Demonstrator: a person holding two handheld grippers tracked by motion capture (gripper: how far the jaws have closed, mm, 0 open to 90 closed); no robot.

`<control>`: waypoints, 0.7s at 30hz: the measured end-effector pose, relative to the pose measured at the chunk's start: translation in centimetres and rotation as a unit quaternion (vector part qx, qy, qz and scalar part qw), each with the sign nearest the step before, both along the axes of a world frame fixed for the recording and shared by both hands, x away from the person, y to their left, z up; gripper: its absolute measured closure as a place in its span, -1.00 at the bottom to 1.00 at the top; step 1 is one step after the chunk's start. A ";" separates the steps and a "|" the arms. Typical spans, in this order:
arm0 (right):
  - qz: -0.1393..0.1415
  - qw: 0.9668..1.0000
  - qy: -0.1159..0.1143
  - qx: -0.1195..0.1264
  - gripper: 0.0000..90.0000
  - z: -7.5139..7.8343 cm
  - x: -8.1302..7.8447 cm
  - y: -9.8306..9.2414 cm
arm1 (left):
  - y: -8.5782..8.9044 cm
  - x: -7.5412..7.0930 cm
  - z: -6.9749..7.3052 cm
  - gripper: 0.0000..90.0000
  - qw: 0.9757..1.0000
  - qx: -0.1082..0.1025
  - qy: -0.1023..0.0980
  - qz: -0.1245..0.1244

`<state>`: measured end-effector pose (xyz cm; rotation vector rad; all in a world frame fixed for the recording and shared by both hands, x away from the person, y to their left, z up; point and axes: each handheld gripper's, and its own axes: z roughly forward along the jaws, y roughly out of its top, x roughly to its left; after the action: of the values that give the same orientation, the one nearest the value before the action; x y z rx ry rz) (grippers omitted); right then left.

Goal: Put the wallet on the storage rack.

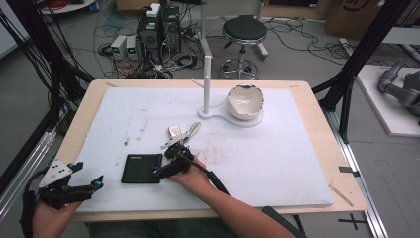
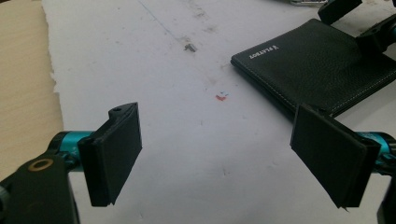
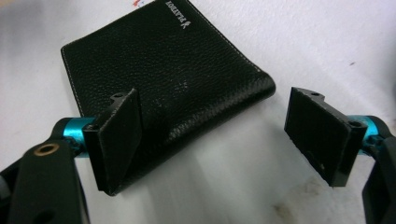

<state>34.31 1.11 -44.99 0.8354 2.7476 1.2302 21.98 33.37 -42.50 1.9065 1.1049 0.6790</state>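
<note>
Black wallet [image 3: 159, 79] beneath open right claw [image 3: 224, 140], perhaps touching its edge

Black wallet [image 3: 159, 70]: grained, pebbly leather with a soft sheen and pale stitching along its edge. It lies on a white mat [image 1: 277, 163], matt, scuffed and stained, over a pale wooden table [image 1: 84, 111]. The right gripper [image 3: 219, 140] shows matt black pads and glossy teal metal.
</note>
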 end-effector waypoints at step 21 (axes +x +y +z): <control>0.025 1.000 -0.002 0.006 -0.08 0.0 -1.2 0.6 | 0.0 -0.1 0.1 -0.63 1.000 0.004 -0.003 -0.002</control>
<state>33.12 1.73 -44.99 0.7686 2.7766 1.2549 21.92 33.37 -42.41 1.9114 1.0964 0.6882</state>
